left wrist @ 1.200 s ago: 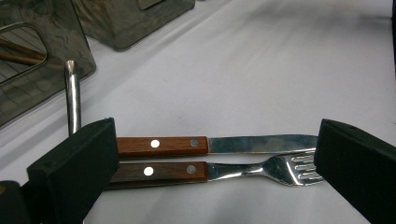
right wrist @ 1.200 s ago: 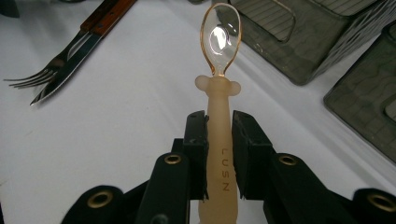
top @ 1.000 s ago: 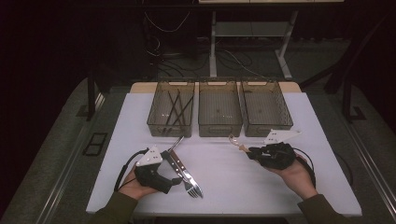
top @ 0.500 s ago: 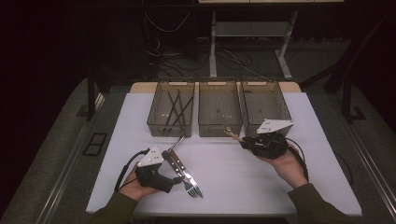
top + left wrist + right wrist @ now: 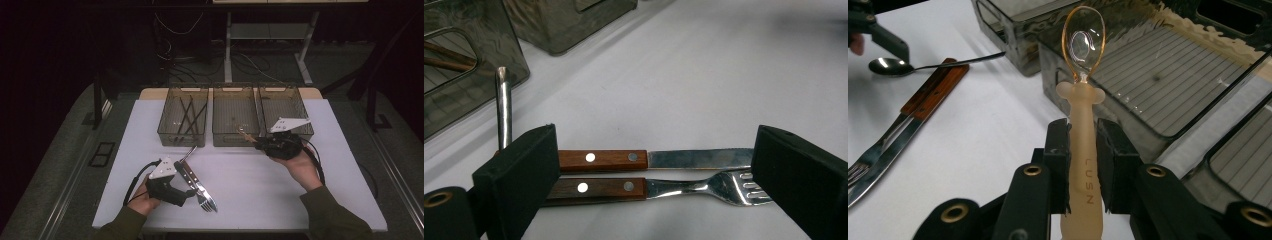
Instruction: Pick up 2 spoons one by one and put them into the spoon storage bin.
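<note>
White table [image 5: 330,200] is being worked; three bins [image 5: 235,117] are standing at its far edge. Left gripper [image 5: 186,183], jaws wide, is being held astride knife [image 5: 649,160] and fork [image 5: 649,188] near the front edge. Right gripper [image 5: 1083,150] is being kept clamped on the plastic spoon [image 5: 1083,125] at the middle bin's near wall; release inside is judged next.

We count three clear bins [image 5: 235,116] in a row, two spoons, one metal [image 5: 888,66] and one plastic [image 5: 1083,145], one fork [image 5: 664,188], one knife [image 5: 654,160], and two tools, left [image 5: 187,187] and right [image 5: 257,144]. Several dark sticks [image 5: 186,117] lie in the left bin; their number we cannot tell.
</note>
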A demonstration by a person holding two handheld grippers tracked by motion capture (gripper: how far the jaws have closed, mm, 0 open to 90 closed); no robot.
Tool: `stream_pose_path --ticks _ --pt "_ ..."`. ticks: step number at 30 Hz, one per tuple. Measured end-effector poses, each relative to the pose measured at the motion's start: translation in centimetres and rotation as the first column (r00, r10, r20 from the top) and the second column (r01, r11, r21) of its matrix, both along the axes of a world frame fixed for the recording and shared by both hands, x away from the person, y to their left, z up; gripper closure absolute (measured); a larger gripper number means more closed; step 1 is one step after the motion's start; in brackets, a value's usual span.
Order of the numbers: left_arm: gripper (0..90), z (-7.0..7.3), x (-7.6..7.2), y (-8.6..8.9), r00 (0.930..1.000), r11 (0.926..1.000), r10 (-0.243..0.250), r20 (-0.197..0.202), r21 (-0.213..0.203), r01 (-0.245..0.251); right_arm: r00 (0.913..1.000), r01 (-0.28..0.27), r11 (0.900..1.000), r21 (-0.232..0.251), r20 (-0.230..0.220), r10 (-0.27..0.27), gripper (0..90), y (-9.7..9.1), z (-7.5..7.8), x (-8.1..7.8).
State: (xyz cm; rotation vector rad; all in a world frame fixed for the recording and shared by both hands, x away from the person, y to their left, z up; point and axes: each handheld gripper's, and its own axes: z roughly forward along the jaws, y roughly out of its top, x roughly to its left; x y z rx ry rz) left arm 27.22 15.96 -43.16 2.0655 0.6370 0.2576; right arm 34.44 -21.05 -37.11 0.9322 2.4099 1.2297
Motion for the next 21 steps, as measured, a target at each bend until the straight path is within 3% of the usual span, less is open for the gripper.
stream_pose_path --ticks 13,21 --pt "5.5 0.0 -0.1 -0.1 1.0000 1.0000 0.004 0.006 -0.002 -0.004 0.9996 0.029 0.9996 -0.001 -0.002 -0.029 76.4 1.4 1.7 3.7" --pt "5.5 0.0 -0.2 -0.2 1.0000 1.0000 0.004 0.007 -0.008 -0.004 0.9983 0.054 0.9982 -0.025 -0.022 -0.055 76.3 2.3 1.8 6.6"
